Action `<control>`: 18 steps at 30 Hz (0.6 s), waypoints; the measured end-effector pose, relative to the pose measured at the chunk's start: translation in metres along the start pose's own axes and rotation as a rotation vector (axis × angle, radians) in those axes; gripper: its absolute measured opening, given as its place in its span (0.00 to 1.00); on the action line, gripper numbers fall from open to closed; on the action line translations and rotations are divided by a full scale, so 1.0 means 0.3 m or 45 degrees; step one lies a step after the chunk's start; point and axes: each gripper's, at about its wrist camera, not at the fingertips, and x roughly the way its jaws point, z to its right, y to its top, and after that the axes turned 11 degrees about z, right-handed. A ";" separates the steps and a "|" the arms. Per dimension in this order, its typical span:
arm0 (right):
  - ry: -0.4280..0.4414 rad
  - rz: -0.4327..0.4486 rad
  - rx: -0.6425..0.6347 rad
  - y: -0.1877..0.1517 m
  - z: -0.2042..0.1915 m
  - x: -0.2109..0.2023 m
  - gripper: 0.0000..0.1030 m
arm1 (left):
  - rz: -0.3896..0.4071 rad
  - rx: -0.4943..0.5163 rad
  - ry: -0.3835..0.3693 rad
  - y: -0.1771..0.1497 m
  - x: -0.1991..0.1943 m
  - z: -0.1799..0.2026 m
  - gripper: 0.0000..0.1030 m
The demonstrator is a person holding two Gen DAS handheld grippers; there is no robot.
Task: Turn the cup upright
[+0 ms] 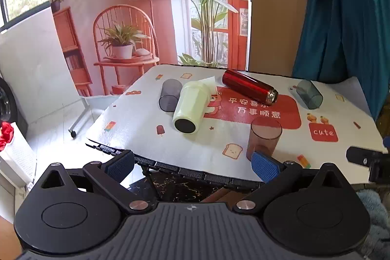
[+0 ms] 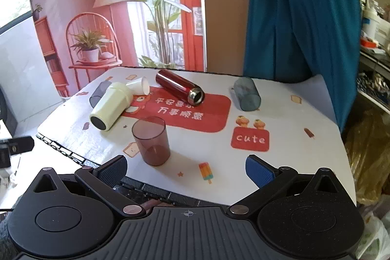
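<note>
A translucent brown cup (image 1: pixel 264 138) (image 2: pixel 151 141) stands upright near the table's front edge. A grey cup (image 1: pixel 170 95) (image 2: pixel 98 90) lies on its side at the far left. A teal-grey cup (image 1: pixel 310 94) (image 2: pixel 246 94) lies on its side at the far right. A pale green tumbler (image 1: pixel 191 107) (image 2: pixel 111 105), a small white cup (image 2: pixel 140 85) and a red flask (image 1: pixel 249 87) (image 2: pixel 179 87) lie on their sides too. My left gripper (image 1: pixel 192 165) and right gripper (image 2: pixel 186 169) are open and empty, at the table's near edge, short of the brown cup.
The table (image 1: pixel 151 138) (image 2: pixel 292 157) carries a white cloth with a red printed panel. A teal curtain (image 1: pixel 346 11) (image 2: pixel 292 9) hangs behind at the right. A printed backdrop stands behind the table. The right gripper's tip (image 1: pixel 365 160) shows at the right edge.
</note>
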 end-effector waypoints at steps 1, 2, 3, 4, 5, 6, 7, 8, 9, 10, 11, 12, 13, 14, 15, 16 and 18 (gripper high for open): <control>-0.004 -0.005 0.003 -0.004 0.004 -0.002 1.00 | 0.006 0.014 0.005 -0.012 -0.004 0.014 1.00; -0.006 -0.010 0.003 -0.010 0.005 0.002 1.00 | 0.008 0.026 0.009 -0.023 -0.007 0.027 1.00; -0.008 -0.015 0.001 -0.016 0.004 0.003 1.00 | 0.006 0.030 0.009 -0.034 -0.009 0.036 1.00; -0.008 -0.020 -0.002 -0.019 0.003 0.003 1.00 | 0.003 0.028 0.003 -0.042 -0.011 0.036 1.00; -0.007 -0.022 -0.004 -0.024 0.002 0.005 1.00 | 0.000 0.020 -0.002 -0.050 -0.013 0.038 1.00; -0.007 -0.022 -0.007 -0.028 0.001 0.009 1.00 | 0.001 0.012 0.001 -0.055 -0.014 0.041 1.00; -0.007 -0.020 -0.008 -0.028 0.001 0.009 1.00 | 0.002 0.012 0.010 -0.060 -0.014 0.041 1.00; -0.005 -0.018 -0.007 -0.028 0.002 0.011 1.00 | 0.003 0.015 0.023 -0.062 -0.015 0.041 1.00; -0.004 -0.019 -0.005 -0.028 0.001 0.015 1.00 | 0.008 0.012 0.030 -0.062 -0.017 0.039 1.00; -0.004 -0.019 -0.003 -0.027 0.001 0.017 1.00 | 0.012 0.004 0.029 -0.062 -0.020 0.033 1.00; -0.003 -0.017 -0.003 -0.029 0.000 0.017 1.00 | 0.015 -0.005 0.029 -0.062 -0.022 0.030 1.00; 0.000 -0.017 -0.003 -0.029 -0.001 0.017 1.00 | 0.017 -0.013 0.033 -0.062 -0.023 0.026 1.00; 0.003 -0.017 -0.003 -0.030 -0.003 0.018 1.00 | 0.016 -0.018 0.036 -0.062 -0.022 0.023 1.00; 0.003 -0.017 -0.004 -0.030 -0.005 0.021 1.00 | 0.013 -0.023 0.038 -0.062 -0.021 0.020 1.00; 0.004 -0.017 -0.003 -0.030 -0.005 0.021 1.00 | 0.011 -0.027 0.039 -0.061 -0.021 0.019 1.00; 0.004 -0.016 -0.002 -0.030 -0.004 0.020 1.00 | 0.010 -0.029 0.040 -0.061 -0.022 0.018 1.00; 0.003 -0.017 -0.002 -0.030 -0.005 0.022 1.00 | 0.011 -0.029 0.043 -0.061 -0.025 0.020 1.00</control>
